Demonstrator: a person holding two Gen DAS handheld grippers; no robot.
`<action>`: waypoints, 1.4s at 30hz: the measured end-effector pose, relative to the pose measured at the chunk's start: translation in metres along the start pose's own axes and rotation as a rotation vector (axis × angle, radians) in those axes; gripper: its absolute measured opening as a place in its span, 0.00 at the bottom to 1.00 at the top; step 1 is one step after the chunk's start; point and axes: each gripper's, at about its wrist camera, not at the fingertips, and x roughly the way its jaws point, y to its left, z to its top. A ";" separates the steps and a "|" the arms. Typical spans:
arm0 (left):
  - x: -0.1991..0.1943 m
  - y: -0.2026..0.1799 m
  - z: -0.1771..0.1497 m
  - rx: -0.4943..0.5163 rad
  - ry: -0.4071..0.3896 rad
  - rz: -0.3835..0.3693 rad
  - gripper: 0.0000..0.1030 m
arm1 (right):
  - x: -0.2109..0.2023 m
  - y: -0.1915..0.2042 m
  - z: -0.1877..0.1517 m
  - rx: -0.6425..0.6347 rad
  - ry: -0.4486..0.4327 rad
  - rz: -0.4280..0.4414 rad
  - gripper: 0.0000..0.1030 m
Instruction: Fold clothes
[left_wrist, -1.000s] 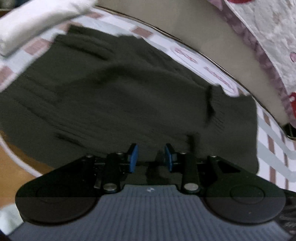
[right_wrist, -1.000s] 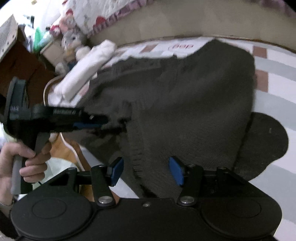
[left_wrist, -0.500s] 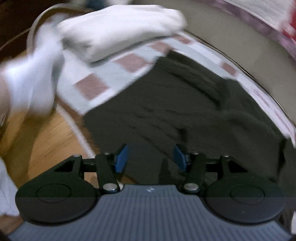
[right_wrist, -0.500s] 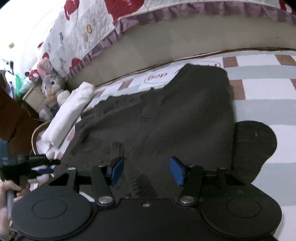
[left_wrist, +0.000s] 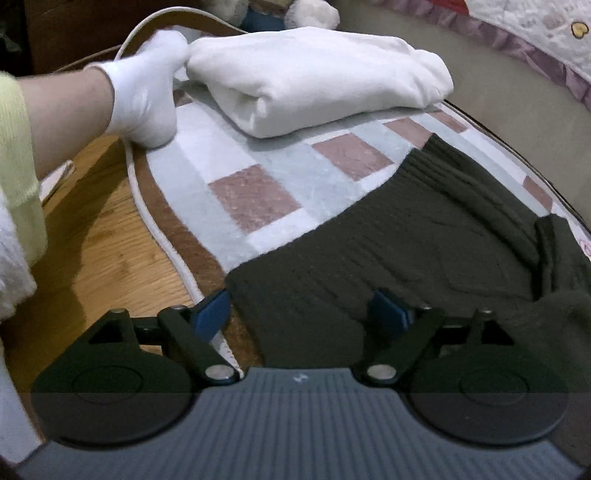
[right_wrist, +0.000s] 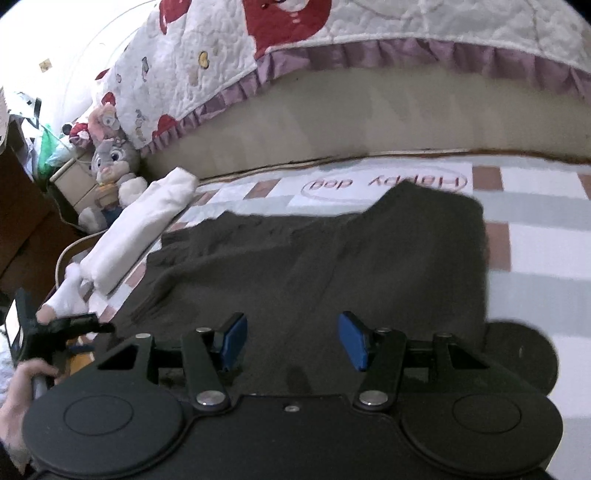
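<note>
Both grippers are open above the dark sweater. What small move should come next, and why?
Probably lower the left gripper and close it on the near corner of the dark knitted sweater, by the rug's edge. Its fingers stand apart and hold nothing, the corner lies between them, and the sweater looks only partly folded. The right gripper is open too.

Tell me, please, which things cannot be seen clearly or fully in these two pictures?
- Dark sweater: its near edge is hidden behind the right tongs in the right wrist view; motion blur hides the knit.
- Dark sweater, left wrist view: the right edge cuts it off, and the left tongs cover its near hem.
- Folded white garment: its kind cannot be told.
- Stuffed toys: small, details unclear.
</note>
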 end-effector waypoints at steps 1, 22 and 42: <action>0.002 0.005 -0.002 -0.019 -0.008 -0.001 0.84 | 0.000 -0.005 0.003 0.013 -0.002 -0.002 0.60; -0.043 -0.081 -0.008 0.336 -0.149 0.012 0.13 | -0.009 -0.011 -0.020 0.030 0.067 -0.054 0.59; -0.225 -0.259 -0.078 0.745 -0.287 -0.792 0.08 | -0.017 -0.066 -0.038 0.587 0.150 0.165 0.60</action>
